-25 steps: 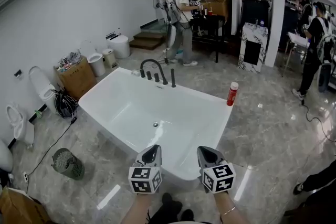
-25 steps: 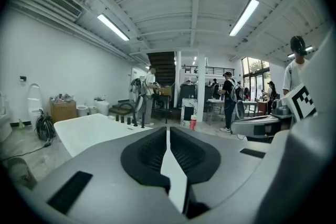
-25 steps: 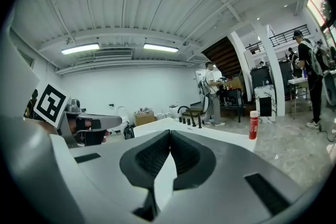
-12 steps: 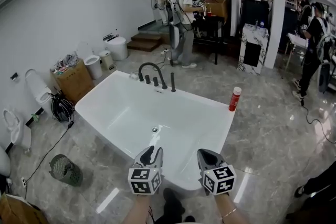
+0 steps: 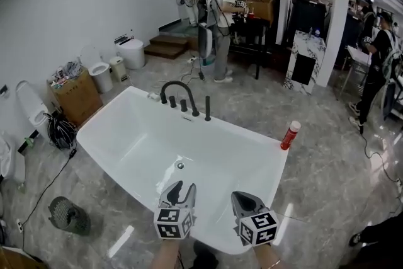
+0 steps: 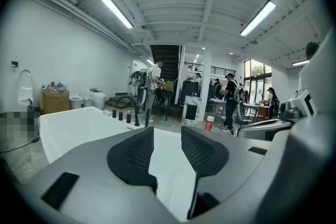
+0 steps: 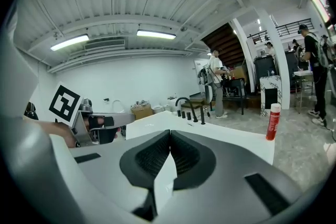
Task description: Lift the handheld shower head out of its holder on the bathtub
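1. Nearest to me, the left gripper (image 5: 179,189) hangs over the near rim of the white bathtub (image 5: 126,142). Its jaws have just been opening and now stand apart, with nothing between the pads.
2. Just beside it, the right gripper (image 5: 239,196) is at the same rim. Its pads meet at the tips and hold nothing.
3. On the floor to the left of the tub stands a wire basket (image 5: 67,214).
4. The tub floor shows a drain (image 5: 181,165).
5. On the far rim stands a black arched spout (image 5: 175,85) with two short knobs (image 5: 172,101).
6. To the right of these, the handheld shower head (image 5: 207,108) stands upright in its holder, a slim black rod. It is well apart from both grippers and untouched.
7. A red bottle (image 5: 290,134) stands at the tub's far right corner. I cannot tell whether it rests on the rim or the floor.
8. Along the left wall are a cardboard box (image 5: 68,92) and a toilet (image 5: 101,75).
9. Farthest back, a person (image 5: 220,16) stands at a dark table.
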A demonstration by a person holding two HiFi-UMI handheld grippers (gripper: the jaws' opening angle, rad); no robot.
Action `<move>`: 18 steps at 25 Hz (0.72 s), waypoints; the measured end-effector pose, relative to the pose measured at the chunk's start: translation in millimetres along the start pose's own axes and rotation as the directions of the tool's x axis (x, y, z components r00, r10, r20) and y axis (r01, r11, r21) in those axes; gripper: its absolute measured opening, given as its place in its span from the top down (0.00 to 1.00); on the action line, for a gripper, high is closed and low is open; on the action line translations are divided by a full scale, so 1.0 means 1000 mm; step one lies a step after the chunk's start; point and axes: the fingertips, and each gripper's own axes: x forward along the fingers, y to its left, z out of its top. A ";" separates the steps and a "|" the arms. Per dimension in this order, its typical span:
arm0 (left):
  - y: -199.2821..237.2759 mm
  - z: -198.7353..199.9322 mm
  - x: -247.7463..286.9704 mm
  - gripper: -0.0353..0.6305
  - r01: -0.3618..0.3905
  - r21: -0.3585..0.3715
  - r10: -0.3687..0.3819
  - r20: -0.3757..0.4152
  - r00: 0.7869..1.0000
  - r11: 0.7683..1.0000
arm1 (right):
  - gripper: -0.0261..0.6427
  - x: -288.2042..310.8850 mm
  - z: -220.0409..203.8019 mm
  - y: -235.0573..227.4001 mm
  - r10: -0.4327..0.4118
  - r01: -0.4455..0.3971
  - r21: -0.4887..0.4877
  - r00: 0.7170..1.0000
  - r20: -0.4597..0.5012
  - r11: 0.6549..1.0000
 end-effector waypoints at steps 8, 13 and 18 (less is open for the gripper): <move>0.077 0.041 0.116 0.70 0.077 0.017 -0.077 -0.008 0.997 0.997 | 0.95 0.124 0.039 -0.023 -0.041 0.041 0.022 0.999 -0.003 0.999; 0.112 0.050 0.170 0.69 0.102 0.031 -0.101 -0.012 0.995 0.994 | 0.95 0.177 0.043 -0.043 -0.063 0.064 0.035 0.997 -0.038 0.997; 0.132 0.058 0.213 0.68 0.087 0.022 -0.087 -0.011 0.996 0.996 | 0.95 0.203 0.045 -0.067 -0.075 0.077 0.031 0.995 -0.060 0.997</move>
